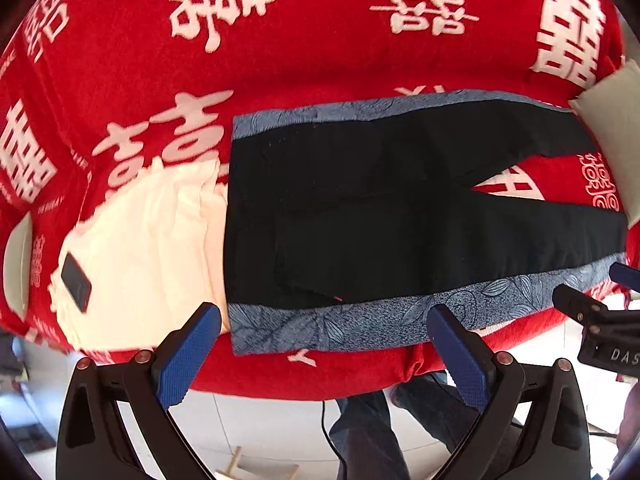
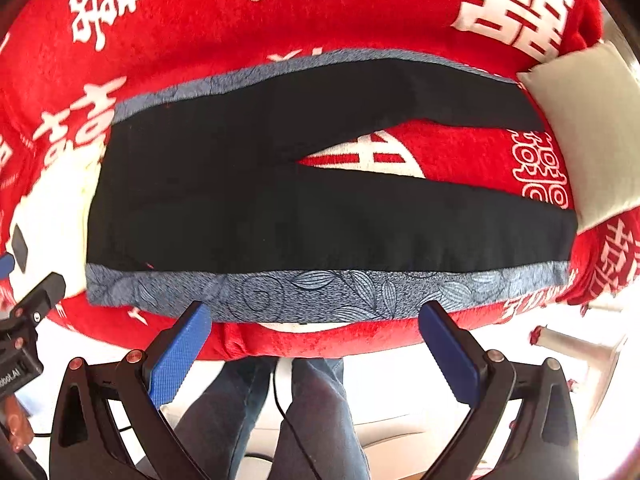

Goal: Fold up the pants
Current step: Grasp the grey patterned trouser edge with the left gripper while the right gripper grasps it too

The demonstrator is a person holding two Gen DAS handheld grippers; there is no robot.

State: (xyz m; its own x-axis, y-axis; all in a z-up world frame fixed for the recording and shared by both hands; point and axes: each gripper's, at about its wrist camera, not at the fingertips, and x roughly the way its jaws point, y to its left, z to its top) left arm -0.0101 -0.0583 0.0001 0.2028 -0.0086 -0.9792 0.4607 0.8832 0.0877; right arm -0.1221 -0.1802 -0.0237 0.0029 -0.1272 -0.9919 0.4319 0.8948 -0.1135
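Black pants (image 1: 360, 208) with blue leaf-patterned side stripes (image 1: 360, 320) lie flat on a red blanket (image 1: 320, 52), waist to the left, legs spread in a V to the right. The right wrist view also shows them (image 2: 280, 216). My left gripper (image 1: 324, 316) is open and empty, just off the near stripe by the waist. My right gripper (image 2: 316, 312) is open and empty, just off the near leg's stripe (image 2: 320, 292). Each gripper shows at the edge of the other's view, the right one (image 1: 592, 312) and the left one (image 2: 32, 300).
A cream cloth (image 1: 152, 248) with a black phone (image 1: 76, 282) on it lies left of the waist. A white pillow (image 2: 592, 128) sits at the leg ends. The blanket's near edge drops to a tiled floor (image 1: 280, 428), where the person's legs (image 2: 312, 412) stand.
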